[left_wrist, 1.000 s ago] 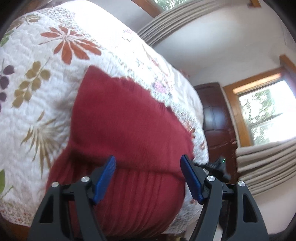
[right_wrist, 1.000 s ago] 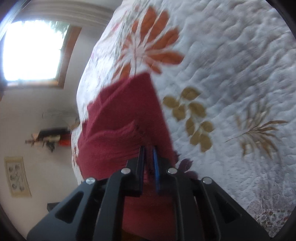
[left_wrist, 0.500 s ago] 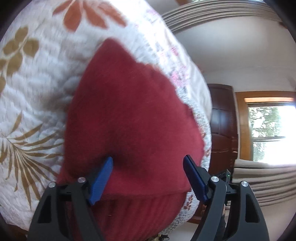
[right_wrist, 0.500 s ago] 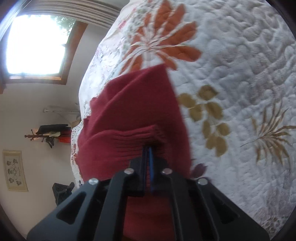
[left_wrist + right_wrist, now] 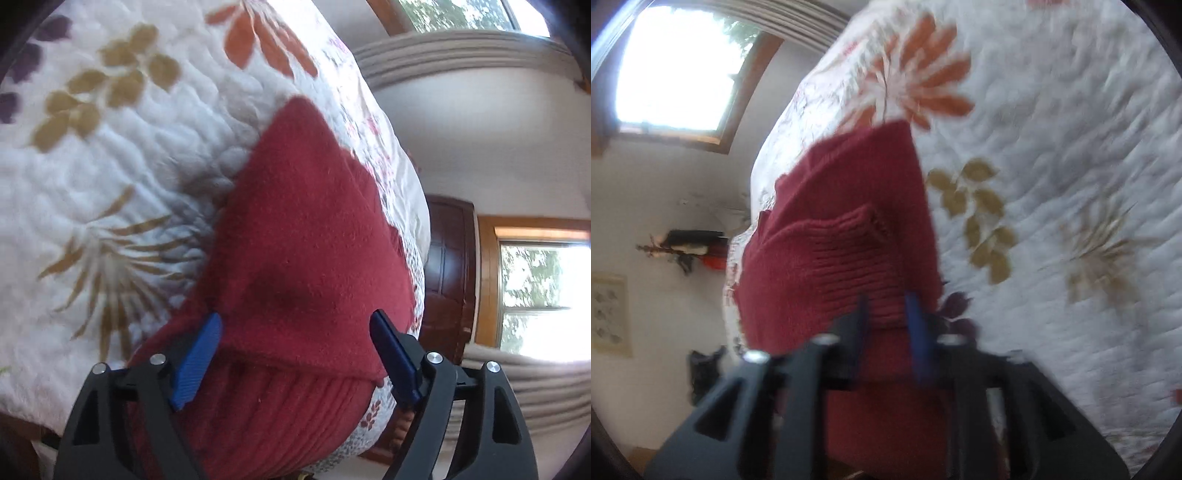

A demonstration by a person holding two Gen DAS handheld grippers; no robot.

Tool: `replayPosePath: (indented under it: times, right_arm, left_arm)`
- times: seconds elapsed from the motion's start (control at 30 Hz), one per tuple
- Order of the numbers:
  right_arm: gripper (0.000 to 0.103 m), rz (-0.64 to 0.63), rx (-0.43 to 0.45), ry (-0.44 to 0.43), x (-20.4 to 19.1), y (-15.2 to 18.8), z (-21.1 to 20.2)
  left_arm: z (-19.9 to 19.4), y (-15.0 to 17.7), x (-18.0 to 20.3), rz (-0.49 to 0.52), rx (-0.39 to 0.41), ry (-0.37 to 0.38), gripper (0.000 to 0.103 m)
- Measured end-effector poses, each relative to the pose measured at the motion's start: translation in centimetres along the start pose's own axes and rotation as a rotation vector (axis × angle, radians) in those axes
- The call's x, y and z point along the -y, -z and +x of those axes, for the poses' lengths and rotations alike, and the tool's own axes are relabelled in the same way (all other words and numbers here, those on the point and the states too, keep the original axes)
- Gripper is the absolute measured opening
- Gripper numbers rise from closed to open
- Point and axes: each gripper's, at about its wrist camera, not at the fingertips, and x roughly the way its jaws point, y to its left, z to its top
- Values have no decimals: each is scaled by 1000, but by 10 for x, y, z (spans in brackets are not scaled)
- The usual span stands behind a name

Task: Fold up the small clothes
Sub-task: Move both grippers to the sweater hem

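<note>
Left gripper [image 5: 295, 332] hangs wide open over the folded red knit garment [image 5: 306, 251] on the floral quilt [image 5: 110, 166]; right gripper [image 5: 888, 317] has its fingers parted a little around the garment's [image 5: 849, 229] ribbed hem, picture blurred.

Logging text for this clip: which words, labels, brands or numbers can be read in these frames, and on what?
None can be read.
The wall poster has small printed figures, too small and blurred to read.
The red garment, the quilt and both grippers show no lettering.
</note>
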Motion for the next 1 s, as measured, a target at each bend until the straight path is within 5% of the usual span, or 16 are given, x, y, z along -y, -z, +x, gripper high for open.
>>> replayPosePath:
  times: [0.1,0.23,0.4,0.53,0.7,1.0]
  right_arm:
    - [45,-97,17,20,1,8,-28]
    - [54,-100,-29,20,37,40,-44]
    - [61,-35,-79,45,75,109,-53]
    - [64,-1,-122,120,101,177,-54]
    - [70,52,-208,118,117,243,-36]
    - [70,-38,-226,178,124,301,-16]
  left_arm:
    - [-36,18,8,89,78,-80,96]
    - [-71,54,-13,145,84,-187,97]
    - [-80,108,-87,103,-53,-303,97]
    - [-60,148,-137,168,-220,-362,96]
    - [-40,166,-155,291,-330,-325,96]
    - [-21,185,-176,388,-340,-286,96]
